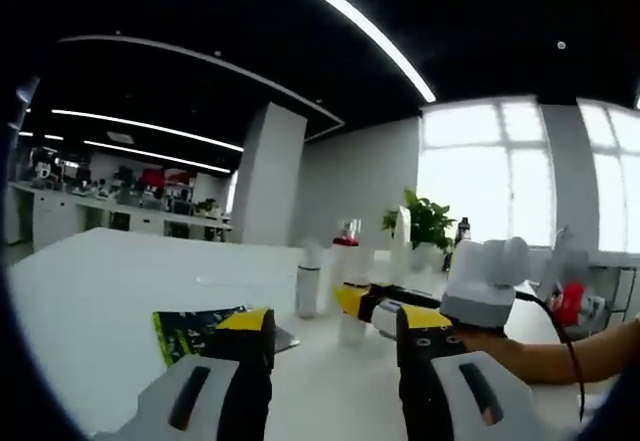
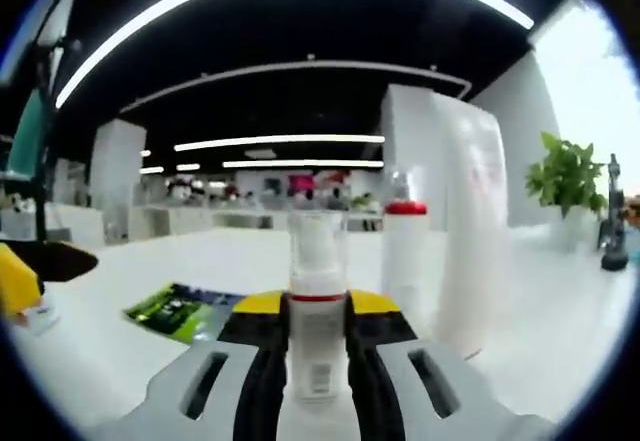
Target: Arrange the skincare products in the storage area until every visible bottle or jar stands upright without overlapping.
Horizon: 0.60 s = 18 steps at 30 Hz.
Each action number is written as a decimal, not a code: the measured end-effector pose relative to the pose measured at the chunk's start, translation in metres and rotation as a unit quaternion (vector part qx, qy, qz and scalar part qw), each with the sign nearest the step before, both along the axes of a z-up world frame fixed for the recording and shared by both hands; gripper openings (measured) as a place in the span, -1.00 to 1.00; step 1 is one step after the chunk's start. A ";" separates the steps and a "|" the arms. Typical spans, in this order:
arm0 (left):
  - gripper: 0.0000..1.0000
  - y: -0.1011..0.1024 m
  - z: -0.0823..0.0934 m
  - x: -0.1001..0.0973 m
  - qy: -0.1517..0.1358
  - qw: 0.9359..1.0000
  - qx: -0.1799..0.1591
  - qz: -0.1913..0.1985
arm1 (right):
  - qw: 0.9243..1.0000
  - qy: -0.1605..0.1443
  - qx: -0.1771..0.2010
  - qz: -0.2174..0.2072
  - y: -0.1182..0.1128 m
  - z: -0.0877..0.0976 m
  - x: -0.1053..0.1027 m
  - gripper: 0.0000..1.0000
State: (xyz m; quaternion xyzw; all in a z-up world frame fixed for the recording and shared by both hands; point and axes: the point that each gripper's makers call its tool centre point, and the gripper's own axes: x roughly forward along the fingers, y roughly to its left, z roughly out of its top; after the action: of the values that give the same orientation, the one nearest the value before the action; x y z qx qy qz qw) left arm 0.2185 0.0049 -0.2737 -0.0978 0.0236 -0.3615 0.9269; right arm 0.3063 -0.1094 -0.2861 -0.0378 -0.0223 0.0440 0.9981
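My right gripper (image 2: 318, 336) is shut on a small clear bottle (image 2: 317, 291) with a white cap and a red ring, held upright just over the white table (image 2: 150, 261). Behind it stand a white bottle with a red cap (image 2: 405, 261) and a tall white bottle (image 2: 470, 231). My left gripper (image 1: 335, 326) is open with nothing between its jaws. In the left gripper view the right gripper (image 1: 358, 303) comes in from the right, in a person's hand, low over the table. Past it stand a short grey-and-white bottle (image 1: 308, 291), the red-capped bottle (image 1: 346, 251) and the tall white bottle (image 1: 400, 241).
A green and black packet (image 1: 190, 331) (image 2: 185, 311) lies flat on the table to the left of the bottles. A potted plant (image 1: 430, 221) (image 2: 565, 176) and a dark bottle (image 2: 612, 216) stand near the bright windows. Office desks line the far background.
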 end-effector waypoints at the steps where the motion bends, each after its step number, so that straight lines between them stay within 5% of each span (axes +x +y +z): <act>1: 0.01 0.000 -0.001 0.000 0.001 1.000 0.002 0.001 | 1.000 0.000 -0.003 -0.001 0.000 0.000 0.000 -0.60; 7: 0.10 0.004 -0.003 0.000 0.002 1.000 0.004 0.010 | 1.000 0.000 -0.001 -0.002 -0.003 -0.001 0.001 -0.60; 11: 0.45 0.009 -0.004 0.003 0.001 1.000 0.005 0.028 | 1.000 0.001 0.003 -0.002 -0.004 -0.001 0.000 -0.60; 18: 0.48 0.013 -0.010 0.007 0.006 0.999 0.014 0.045 | 1.000 0.002 0.004 -0.001 -0.005 -0.002 -0.001 -0.59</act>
State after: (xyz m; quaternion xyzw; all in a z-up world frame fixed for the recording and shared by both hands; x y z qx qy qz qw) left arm 0.2252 0.0182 -0.2833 -0.0877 0.0298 -0.3189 0.9433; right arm 0.3051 -0.1142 -0.2879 -0.0342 -0.0203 0.0430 0.9983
